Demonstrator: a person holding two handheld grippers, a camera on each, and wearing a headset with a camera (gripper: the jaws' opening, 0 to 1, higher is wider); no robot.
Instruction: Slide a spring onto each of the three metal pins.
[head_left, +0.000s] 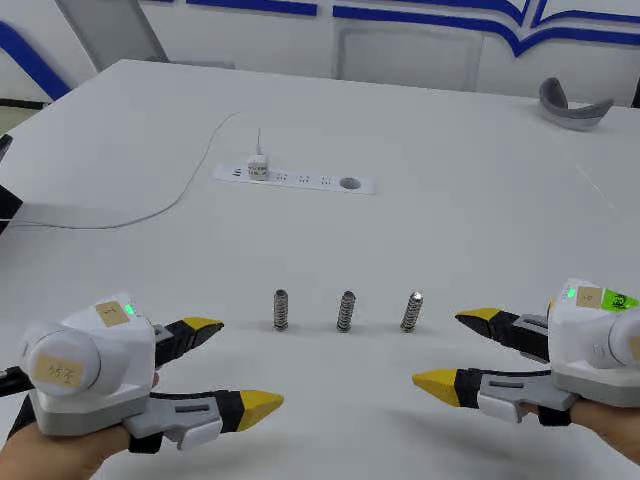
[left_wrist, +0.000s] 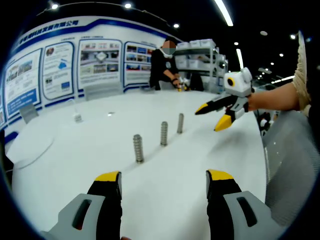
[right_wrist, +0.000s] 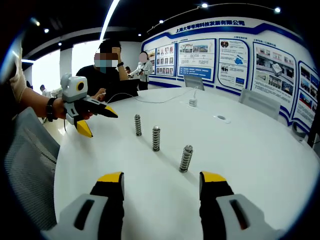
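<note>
Three upright metal pins stand in a row on the white table, each with a coiled spring around it: the left spring (head_left: 281, 309) (left_wrist: 138, 148) (right_wrist: 137, 125), the middle spring (head_left: 346, 311) (left_wrist: 164, 133) (right_wrist: 156, 138) and the right spring (head_left: 412, 311) (left_wrist: 180, 123) (right_wrist: 186, 158). My left gripper (head_left: 232, 362) (left_wrist: 164, 181) (right_wrist: 95, 120) is open, empty and to the left of the row. My right gripper (head_left: 462, 350) (right_wrist: 155, 182) (left_wrist: 212, 116) is open, empty and to the right of the row. Neither touches a spring.
A white power strip (head_left: 295, 180) with a plugged adapter and a grey cable (head_left: 150, 210) lies farther back on the table (head_left: 450, 220). A grey headset (head_left: 572, 106) rests at the far right. People sit beyond the table edge (right_wrist: 107, 70).
</note>
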